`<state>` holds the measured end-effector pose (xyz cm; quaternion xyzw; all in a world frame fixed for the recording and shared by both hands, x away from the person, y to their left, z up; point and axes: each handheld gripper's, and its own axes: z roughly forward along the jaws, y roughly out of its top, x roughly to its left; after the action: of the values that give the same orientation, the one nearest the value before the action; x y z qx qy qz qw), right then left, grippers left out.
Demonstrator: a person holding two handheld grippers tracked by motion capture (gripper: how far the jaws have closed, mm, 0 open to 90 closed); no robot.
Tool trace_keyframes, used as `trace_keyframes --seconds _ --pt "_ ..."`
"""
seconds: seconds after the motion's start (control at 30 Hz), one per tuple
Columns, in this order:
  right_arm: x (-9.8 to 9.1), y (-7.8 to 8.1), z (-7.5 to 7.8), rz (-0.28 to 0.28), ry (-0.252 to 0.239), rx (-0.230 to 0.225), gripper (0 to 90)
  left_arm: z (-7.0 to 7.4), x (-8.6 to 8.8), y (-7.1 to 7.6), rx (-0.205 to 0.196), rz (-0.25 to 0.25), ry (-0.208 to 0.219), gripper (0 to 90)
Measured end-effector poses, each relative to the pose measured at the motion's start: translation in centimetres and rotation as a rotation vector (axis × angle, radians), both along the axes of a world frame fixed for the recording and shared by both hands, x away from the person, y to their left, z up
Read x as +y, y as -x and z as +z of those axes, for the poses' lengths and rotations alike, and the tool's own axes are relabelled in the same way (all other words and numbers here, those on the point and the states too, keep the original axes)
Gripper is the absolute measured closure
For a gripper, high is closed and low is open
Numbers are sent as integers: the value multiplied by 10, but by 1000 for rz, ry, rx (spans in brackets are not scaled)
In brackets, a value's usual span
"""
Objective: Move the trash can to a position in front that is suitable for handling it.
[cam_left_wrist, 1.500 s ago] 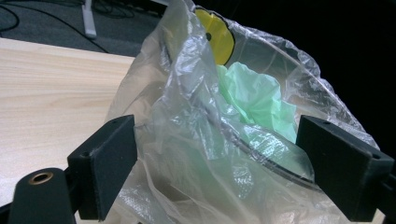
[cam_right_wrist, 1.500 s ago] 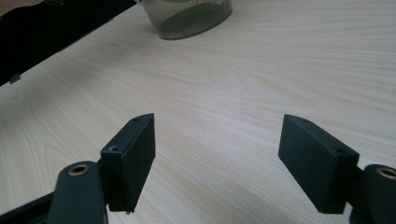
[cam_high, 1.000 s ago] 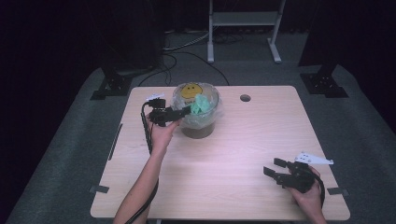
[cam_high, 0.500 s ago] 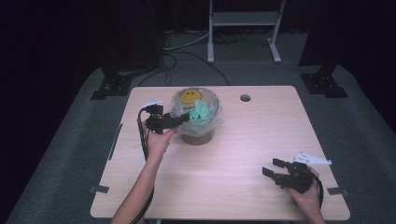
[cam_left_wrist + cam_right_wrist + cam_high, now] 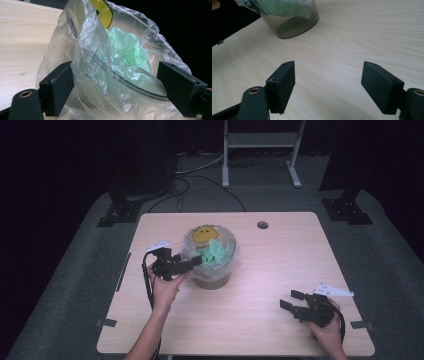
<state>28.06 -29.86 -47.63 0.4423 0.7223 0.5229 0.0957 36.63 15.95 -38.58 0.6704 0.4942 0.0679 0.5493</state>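
Note:
A small dark bin point(image 5: 212, 279) lined with a clear plastic bag point(image 5: 226, 265) stands left of the table's middle. Crumpled green plastic point(image 5: 216, 252) and a yellow smiley disc point(image 5: 203, 234) lie in it. My left gripper point(image 5: 196, 261) points level at the bin's left side. Its jaws stand wide, and the bag point(image 5: 100, 50) and the bin's rim pass between them point(image 5: 115, 77). The bag's film lies against one pad; no squeeze shows. My right gripper point(image 5: 290, 301) rests near the front right corner, open with bare wood between its jaws point(image 5: 328, 75); the bin point(image 5: 292, 22) is farther off.
The wooden table point(image 5: 280, 255) has a round cable hole point(image 5: 262, 225) at the back. A white stand point(image 5: 260, 150) and black stand feet point(image 5: 120, 212) sit on the grey floor behind. The left gripper's cable point(image 5: 146, 280) hangs beside the wrist.
My left gripper has come back toward the table's front, and the bin with its bag has slid the same way with it. The right gripper has stayed still.

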Motion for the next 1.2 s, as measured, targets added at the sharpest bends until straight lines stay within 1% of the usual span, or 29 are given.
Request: trace_keyframes --seconds 0.2,0.37,0.47,0.67,0.8,0.9,1.07,1.2 --pt "0 0 0 1 0 0 265 0 2 11 4 -7 4 148" --pt "1 0 0 1 1 -2 266 1 3 16 6 -18 -5 148" --pt "1 0 0 1 2 -1 265 3 5 17 8 -18 -12 148" --pt "1 0 0 0 3 -3 265 4 8 13 10 -13 -5 148" --pt "1 0 0 1 4 -2 265 7 8 11 13 -10 -27 149" --pt "1 0 0 1 5 -2 265 9 9 9 5 -3 -46 154" --pt "1 1 0 3 7 -4 265 13 14 10 -9 12 -38 154" --pt "2 0 -1 5 10 -3 265 17 15 12 -29 19 -51 154"
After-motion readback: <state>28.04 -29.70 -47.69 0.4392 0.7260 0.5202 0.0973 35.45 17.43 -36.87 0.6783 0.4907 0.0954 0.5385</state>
